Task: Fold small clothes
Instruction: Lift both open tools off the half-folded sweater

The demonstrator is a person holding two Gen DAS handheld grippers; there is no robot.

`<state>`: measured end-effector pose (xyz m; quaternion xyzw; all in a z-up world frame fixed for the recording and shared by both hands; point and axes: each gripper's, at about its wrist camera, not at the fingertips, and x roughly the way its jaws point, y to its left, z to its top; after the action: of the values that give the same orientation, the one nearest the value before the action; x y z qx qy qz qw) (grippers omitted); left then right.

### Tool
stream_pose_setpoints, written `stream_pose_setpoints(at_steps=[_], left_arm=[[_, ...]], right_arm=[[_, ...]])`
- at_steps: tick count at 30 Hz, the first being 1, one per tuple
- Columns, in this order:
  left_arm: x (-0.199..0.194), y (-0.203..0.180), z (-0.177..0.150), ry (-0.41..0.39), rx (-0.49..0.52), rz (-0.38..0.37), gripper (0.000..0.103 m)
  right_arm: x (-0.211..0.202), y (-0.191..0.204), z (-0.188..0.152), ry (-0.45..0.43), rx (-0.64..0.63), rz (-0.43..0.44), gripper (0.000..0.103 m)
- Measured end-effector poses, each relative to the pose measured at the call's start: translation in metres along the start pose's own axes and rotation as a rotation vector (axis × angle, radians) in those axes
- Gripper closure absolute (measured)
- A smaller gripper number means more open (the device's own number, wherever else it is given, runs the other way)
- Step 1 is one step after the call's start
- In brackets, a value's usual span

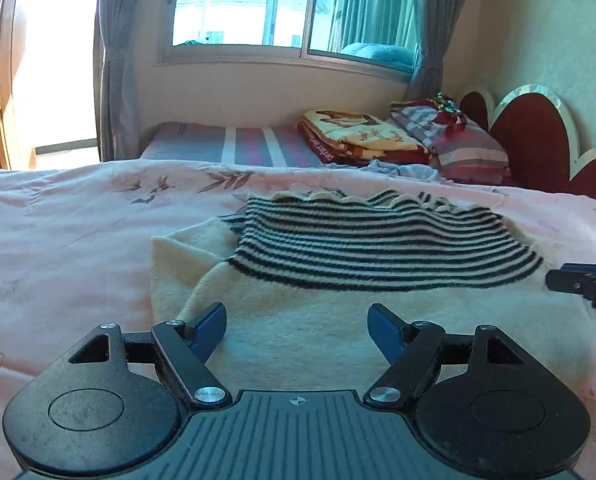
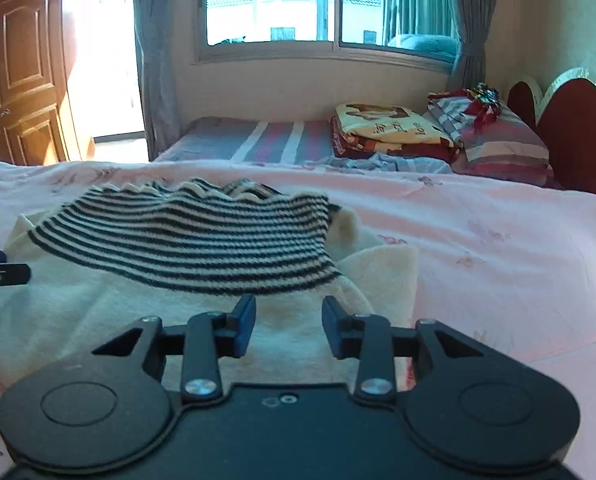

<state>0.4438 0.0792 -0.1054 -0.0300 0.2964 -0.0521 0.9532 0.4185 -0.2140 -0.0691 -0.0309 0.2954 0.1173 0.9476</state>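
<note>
My small top (image 1: 338, 280) is cream, with black and cream stripes on one part. The bed cover (image 1: 58, 220) under it is pink with little brown leaves. My left hand-held gripper (image 1: 297, 326) and right hand-held gripper (image 2: 289, 326) are black with blue fingertips (image 1: 210, 328).

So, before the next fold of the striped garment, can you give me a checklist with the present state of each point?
1. Left claw open and empty: ok.
2. Right claw open and empty: ok.
3. Both claws above the near cream part of the garment: ok.
4. Striped part already laid over the cream part: ok.
5. Garment flat: not ok, its far striped edge is wavy.
6. Pink quilt bare around the garment: ok.
</note>
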Motion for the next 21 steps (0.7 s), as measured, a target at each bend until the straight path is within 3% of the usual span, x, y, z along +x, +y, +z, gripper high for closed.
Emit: stream_pose_setpoints(at_steps=[4,7,9,16,18,21], left_arm=[[0.000,-0.034,-0.004,0.039,0.054,-0.011,0.026],[0.006,-0.046,-0.012,0.066,0.059,0.017,0.025],[0.009,-0.050,-0.014,0.068,0.080,0.034,0.019],[0.009,-0.045,-0.016,0.068,0.097,0.020,0.017],[0.004,-0.032,-0.015,0.070,0.087,0.028,0.017],[-0.006,-0.003,-0.021,0.061,0.062,0.053,0.016]], right_arm=[[-0.002,0.035,-0.001,0.014,-0.057,0.091,0.068],[0.010,0.048,-0.007,0.085,-0.058,0.107,0.066],[0.012,0.059,-0.016,0.088,-0.104,0.072,0.065],[0.010,0.064,-0.018,0.085,-0.146,0.046,0.065],[0.007,0.057,-0.018,0.075,-0.166,0.000,0.066],[0.000,0.011,-0.019,0.084,-0.065,-0.126,0.065]])
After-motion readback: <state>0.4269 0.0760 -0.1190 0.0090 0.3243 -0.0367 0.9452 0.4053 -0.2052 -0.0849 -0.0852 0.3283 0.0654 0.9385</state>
